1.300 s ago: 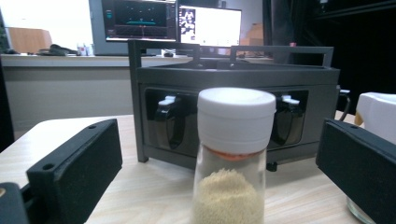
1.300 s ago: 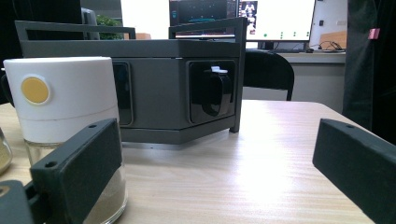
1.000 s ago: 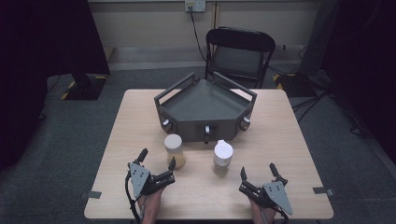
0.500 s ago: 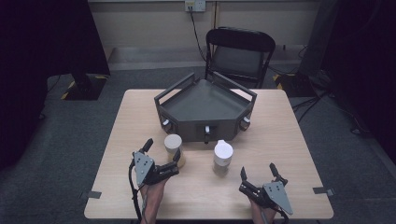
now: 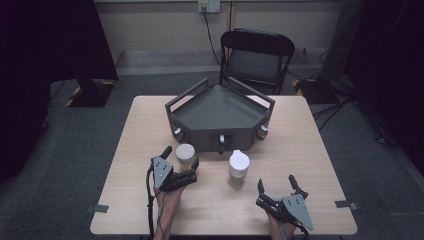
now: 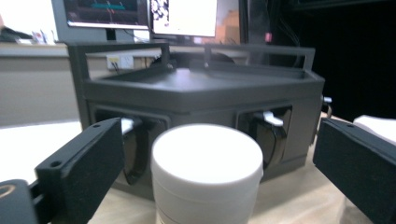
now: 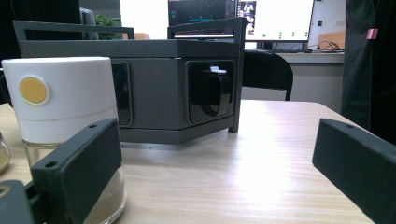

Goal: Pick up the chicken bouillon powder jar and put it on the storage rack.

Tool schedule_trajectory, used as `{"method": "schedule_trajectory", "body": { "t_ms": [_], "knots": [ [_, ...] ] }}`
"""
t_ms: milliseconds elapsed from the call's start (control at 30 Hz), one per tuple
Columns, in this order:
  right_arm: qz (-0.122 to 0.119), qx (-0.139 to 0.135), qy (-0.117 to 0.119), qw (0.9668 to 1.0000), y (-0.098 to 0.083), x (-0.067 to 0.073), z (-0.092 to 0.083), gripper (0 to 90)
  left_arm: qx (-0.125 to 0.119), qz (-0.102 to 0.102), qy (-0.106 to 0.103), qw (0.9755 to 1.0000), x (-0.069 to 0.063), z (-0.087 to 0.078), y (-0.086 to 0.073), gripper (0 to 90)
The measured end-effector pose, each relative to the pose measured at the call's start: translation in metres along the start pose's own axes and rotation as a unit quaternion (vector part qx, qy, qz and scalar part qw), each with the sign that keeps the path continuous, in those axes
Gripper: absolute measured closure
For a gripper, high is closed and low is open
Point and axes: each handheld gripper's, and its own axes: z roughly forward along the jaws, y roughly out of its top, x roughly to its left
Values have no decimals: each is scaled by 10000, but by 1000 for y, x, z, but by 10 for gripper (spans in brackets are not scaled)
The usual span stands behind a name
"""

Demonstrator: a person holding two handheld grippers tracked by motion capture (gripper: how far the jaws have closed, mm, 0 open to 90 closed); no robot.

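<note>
A small jar with a pale round lid (image 5: 185,153) stands in front of the dark grey rack (image 5: 220,112). My left gripper (image 5: 181,156) reaches around it, one jaw on each side. In the left gripper view the jar's lid (image 6: 207,158) sits between the two jaws with gaps on both sides. The jaws have just been closing slightly, and the pads do not press on the jar. A glass jar with a white cap (image 5: 238,167) stands to its right. My right gripper (image 5: 276,181) rests open near the table's front edge, behind and to the right of that jar (image 7: 65,116).
The rack (image 7: 154,84) has a railed top and small clips in its front openings. A black folding chair (image 5: 257,57) stands behind the wooden table (image 5: 310,150). Bare tabletop lies to the right of the rack.
My left gripper has moved forward, away from the table's front edge, until its jaws straddle the pale-lidded jar. The right gripper has stayed where it was.
</note>
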Motion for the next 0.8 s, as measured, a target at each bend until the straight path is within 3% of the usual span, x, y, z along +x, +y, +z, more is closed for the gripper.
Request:
{"method": "schedule_trajectory", "body": {
  "t_ms": [200, 333, 533, 667, 800],
  "knots": [
    [1, -1, -1, 10000, 0, 0, 0, 2, 211, -142, 70, 9997, 3, 7, -6, 61],
    [1, 0, 0, 10000, 0, 0, 0, 2, 376, -111, 28, 9992, 5, 11, -5, 95],
    [0, -1, 3, 10000, 0, 0, 0, 3, 447, -81, 9, 9990, 4, 16, -6, 165],
    [1, -1, 10, 10000, 0, 0, 0, 3, 540, -62, 106, 9985, 3, 18, -5, 211],
    [1, -2, 12, 10000, 0, 0, 0, 4, 473, -42, 112, 9988, 3, 18, -6, 252]
  ]
}}
